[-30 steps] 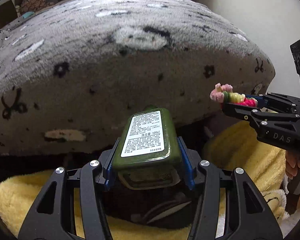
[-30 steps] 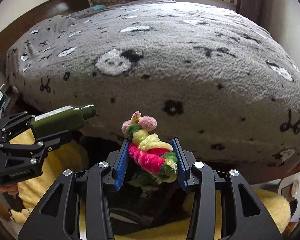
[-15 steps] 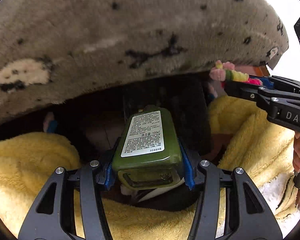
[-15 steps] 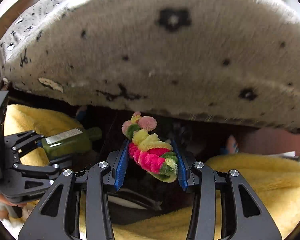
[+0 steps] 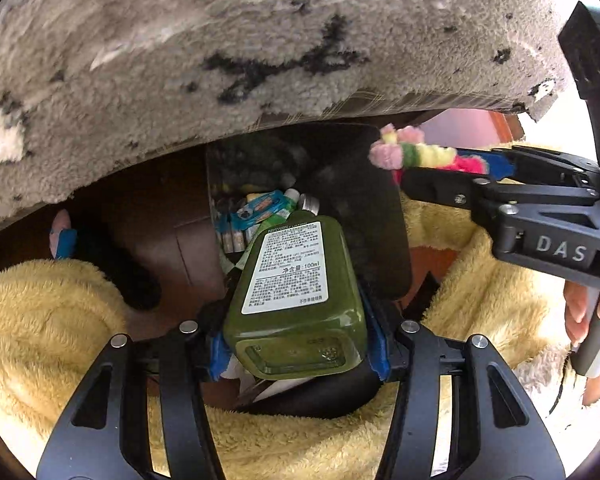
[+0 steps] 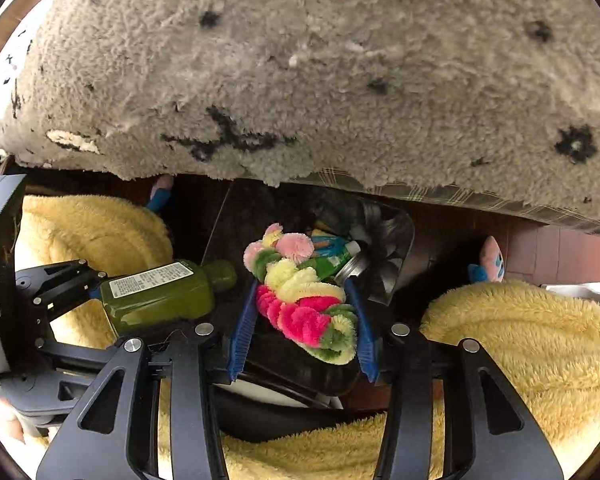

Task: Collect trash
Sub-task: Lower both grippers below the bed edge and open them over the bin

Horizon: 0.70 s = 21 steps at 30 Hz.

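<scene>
The left gripper (image 5: 298, 344) is clamped on a green bottle (image 5: 296, 300), its blue pads pressed against the bottle's two sides near the base. The bottle points cap-forward toward the mouth of a dark bin (image 5: 384, 216) that stands on the floor under the edge of a grey blanket (image 5: 260, 40). The right gripper (image 6: 304, 320) is closed on a twisted piece of pink, yellow and green fuzzy wire (image 6: 304, 296), held between its pads. In the right view the wire hangs directly over the bin (image 6: 396, 256).

The bin already holds trash: packets (image 5: 260, 208) and a small green bottle with a metal cap are visible inside. Yellow fleece (image 5: 40, 320) lies on both sides of the bin. A small pink and blue toy (image 6: 490, 260) sits on the floor to the right of the bin.

Judged step: both items are carried to the bin and stand ready for release; neither is dropped yet.

Next move, as judged: the bottle's neck appears to be at or just over the near rim, so the left gripper should move forward a little until the whole bottle is above the opening, then open its fingers. The right gripper seems already placed and needs only to open. The fuzzy wire may snag on the ridged pads; a slight shake could be needed. The overhanging blanket leaves little room above the opening.
</scene>
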Motion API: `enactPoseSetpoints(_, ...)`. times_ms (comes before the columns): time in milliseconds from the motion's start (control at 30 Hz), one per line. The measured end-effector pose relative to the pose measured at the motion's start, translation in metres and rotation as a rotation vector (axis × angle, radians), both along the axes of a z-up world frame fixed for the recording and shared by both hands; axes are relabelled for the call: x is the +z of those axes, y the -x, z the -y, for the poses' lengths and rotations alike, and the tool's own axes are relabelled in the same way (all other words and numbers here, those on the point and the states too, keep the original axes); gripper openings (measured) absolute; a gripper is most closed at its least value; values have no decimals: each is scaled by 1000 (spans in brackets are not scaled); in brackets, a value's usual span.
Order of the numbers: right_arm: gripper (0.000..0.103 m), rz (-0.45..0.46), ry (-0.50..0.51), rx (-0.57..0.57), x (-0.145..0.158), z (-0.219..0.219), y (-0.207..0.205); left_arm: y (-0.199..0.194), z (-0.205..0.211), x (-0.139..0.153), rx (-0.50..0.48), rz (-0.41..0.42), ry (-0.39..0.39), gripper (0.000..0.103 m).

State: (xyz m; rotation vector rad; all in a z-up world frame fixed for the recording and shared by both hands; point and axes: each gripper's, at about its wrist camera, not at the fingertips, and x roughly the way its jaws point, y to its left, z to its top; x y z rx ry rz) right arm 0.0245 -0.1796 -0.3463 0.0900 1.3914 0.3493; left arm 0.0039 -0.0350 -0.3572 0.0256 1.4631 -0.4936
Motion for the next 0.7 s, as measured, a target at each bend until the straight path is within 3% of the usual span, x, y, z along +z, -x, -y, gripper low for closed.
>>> enactPoseSetpoints(100, 50, 1, -5, -15, 2, -1, -2, -4, 1, 2, 9, 4, -3, 54)
enactPoseSetpoints(167, 57, 9, -7, -29, 7, 0, -3, -5, 2, 6, 16, 17, -8, 63)
enactPoseSetpoints(233, 66, 20, -5, -38, 11, 4, -4, -3, 2, 11, 15, 30, -4, 64)
enactPoseSetpoints(333, 67, 37, -2, -50, 20, 5, -3, -2, 2, 18, 23, 50, -9, 68)
enactPoseSetpoints(400, 71, 64, 5, -64, 29, 9, -1, -2, 1, 26, 36, 69, -14, 76)
enactPoseSetpoints(467, 77, 93, 13, -82, 34, 16, -4, -2, -1, 37, 53, 98, -13, 81)
enactPoseSetpoints(533, 91, 126, 27, -107, 45, 21, -2, -2, -5, 51, 68, 137, -6, 88)
enactPoseSetpoints(600, 96, 164, 45, -138, 62, 27, 0, -3, -9, 68, 86, 182, 2, 95)
enactPoseSetpoints(700, 100, 224, 61, -169, 80, 36, 3, -5, -17, 97, 112, 269, 5, 95)
